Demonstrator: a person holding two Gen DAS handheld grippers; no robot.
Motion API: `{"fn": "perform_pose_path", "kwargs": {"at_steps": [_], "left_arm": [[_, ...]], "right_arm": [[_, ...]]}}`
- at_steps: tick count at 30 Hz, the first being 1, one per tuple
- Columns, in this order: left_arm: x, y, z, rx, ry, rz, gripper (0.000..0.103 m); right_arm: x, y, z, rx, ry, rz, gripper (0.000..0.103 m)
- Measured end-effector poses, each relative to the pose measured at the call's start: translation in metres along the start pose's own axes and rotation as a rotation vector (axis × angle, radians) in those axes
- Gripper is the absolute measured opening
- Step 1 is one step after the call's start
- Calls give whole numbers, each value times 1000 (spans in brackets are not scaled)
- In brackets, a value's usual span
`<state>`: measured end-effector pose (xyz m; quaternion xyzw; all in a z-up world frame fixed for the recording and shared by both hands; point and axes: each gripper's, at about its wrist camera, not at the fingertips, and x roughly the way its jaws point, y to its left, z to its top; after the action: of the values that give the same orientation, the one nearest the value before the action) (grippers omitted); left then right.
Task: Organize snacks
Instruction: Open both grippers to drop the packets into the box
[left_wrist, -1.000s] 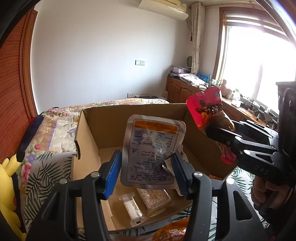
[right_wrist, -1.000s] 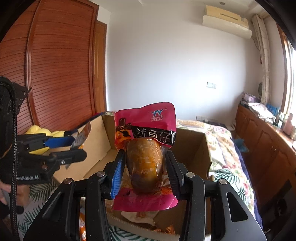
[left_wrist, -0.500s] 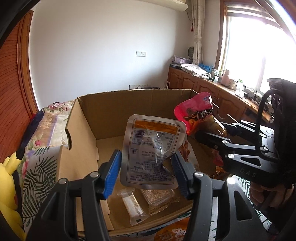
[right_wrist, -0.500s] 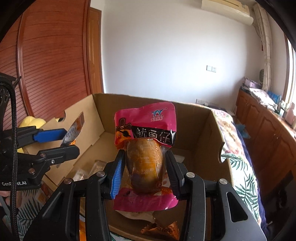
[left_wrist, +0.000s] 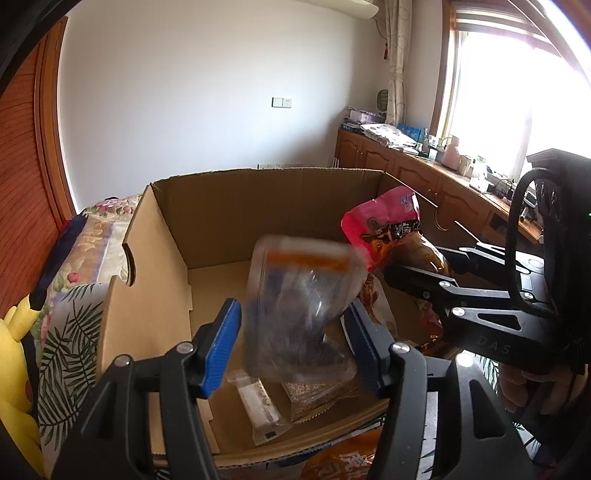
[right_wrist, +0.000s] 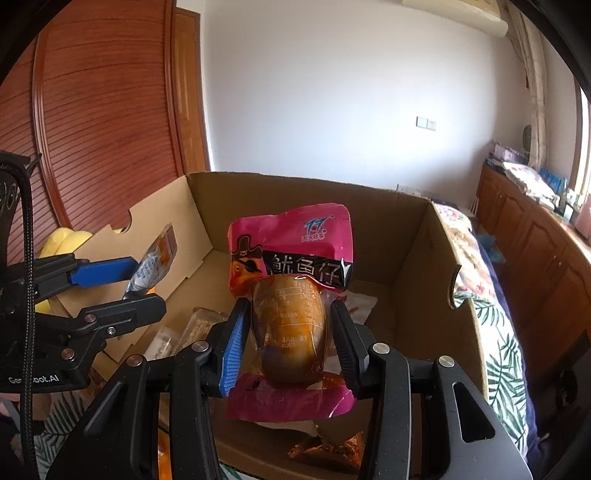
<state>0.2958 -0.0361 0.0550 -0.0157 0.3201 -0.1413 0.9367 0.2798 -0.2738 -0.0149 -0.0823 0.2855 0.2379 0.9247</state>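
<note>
Left wrist view: my left claw (left_wrist: 293, 343) hangs over the open cardboard box (left_wrist: 221, 218), its jaws opening. The silver pouch with the orange band (left_wrist: 301, 306) sits blurred between the blue pads (left_wrist: 221, 347), with a gap on the left side; whether the right pad touches it I cannot tell. Below, on the box floor, lie a clear wrapped bar (left_wrist: 258, 406) and a grain bar (left_wrist: 314, 395). My right claw (right_wrist: 291, 343) is clamped partway closed on the pink squid snack packet (right_wrist: 291, 302), holding it upright above the box. The box stands on a leaf-print bedspread (right_wrist: 506, 354); a yellow plush toy (left_wrist: 14, 362) lies to its left.
</note>
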Motion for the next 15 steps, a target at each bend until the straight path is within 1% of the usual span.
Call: {"fn": "perform_pose_path", "kwargs": {"at_steps": [5,9,15], "left_arm": [[-2,0,-2,2,-6,-4,63],[-6,0,-4,4,-15,-11,63],[-15,-1,-4,10,-27,-17,64]], "right_arm": [[3,-2,0,23,14,11,46],[3,-2,-1,28,19,11,47],[-2,4,-1,-3,0,-17,47]]}}
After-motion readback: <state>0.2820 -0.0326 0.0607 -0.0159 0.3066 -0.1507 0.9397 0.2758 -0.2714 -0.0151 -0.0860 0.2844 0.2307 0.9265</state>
